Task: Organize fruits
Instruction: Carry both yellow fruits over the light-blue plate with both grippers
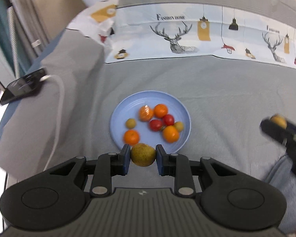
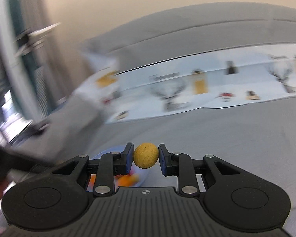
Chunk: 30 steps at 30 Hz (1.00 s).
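Covering the bed, a grey blanket (image 1: 217,90) lies under tongs (image 1: 143,156) clenched on fruit.

A home, likely a bedroom. A grey bed (image 1: 217,90) fills the view, with a deer-print sheet (image 1: 173,37) at 12 o'clock. A phone (image 1: 21,86) charges at 9 o'clock.

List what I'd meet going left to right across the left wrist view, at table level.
Black phone on its white cable, blue plate of fruit, with the left gripper clamping a greenish-yellow fruit at its near rim, then the right gripper holding a yellow fruit.
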### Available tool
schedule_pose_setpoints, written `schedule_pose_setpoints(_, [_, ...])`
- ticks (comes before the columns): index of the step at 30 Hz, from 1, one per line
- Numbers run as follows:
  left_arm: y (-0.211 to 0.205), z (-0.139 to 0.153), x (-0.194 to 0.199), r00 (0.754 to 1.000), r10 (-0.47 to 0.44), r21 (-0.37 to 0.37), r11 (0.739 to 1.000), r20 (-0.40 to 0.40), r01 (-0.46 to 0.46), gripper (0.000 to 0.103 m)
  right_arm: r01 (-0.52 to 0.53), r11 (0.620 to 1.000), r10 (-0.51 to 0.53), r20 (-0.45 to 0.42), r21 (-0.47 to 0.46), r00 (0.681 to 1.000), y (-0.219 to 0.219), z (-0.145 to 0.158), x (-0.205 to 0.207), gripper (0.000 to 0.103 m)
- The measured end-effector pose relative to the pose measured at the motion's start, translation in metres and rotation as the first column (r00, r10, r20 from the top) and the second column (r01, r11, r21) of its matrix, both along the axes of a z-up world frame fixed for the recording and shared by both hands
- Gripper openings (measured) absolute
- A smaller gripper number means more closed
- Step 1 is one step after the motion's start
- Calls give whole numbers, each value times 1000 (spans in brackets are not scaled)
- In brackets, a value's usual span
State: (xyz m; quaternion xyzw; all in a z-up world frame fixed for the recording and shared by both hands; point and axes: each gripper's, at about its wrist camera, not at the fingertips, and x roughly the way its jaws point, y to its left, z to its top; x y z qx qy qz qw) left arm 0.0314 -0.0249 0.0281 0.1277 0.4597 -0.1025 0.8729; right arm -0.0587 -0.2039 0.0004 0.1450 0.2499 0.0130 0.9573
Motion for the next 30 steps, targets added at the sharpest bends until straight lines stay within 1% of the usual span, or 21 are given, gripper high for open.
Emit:
schedule_pose_setpoints(3, [23, 4, -22, 1000, 21, -20, 1000, 19, -20, 30, -84, 996, 84, -32, -3, 996, 27, 11, -15, 29])
schedule_pose_setpoints(6, [42, 5, -39, 999, 38, -48, 998, 23, -37, 30, -118, 993, 117, -78, -15, 990, 47, 13, -26, 29])
schedule_pose_setpoints(9, [56, 7, -47, 998, 60, -85, 995, 18, -58, 30, -119, 992, 114, -103, -42, 988, 58, 15, -34, 29])
schedule_pose_setpoints(14, [72, 14, -54, 997, 79, -132, 988, 17, -76, 30, -111, 989, 103, -84, -93, 991, 72, 24, -44, 29])
schedule_pose_setpoints(20, [78, 16, -57, 996, 89, -150, 985, 24, -85, 30, -123, 981, 114, -68, -151, 991, 86, 31, -50, 29])
schedule_pose_setpoints(30, [84, 16, -57, 995, 101, -171, 981, 25, -95, 30, -134, 976, 121, -85, -172, 989, 91, 30, -48, 29])
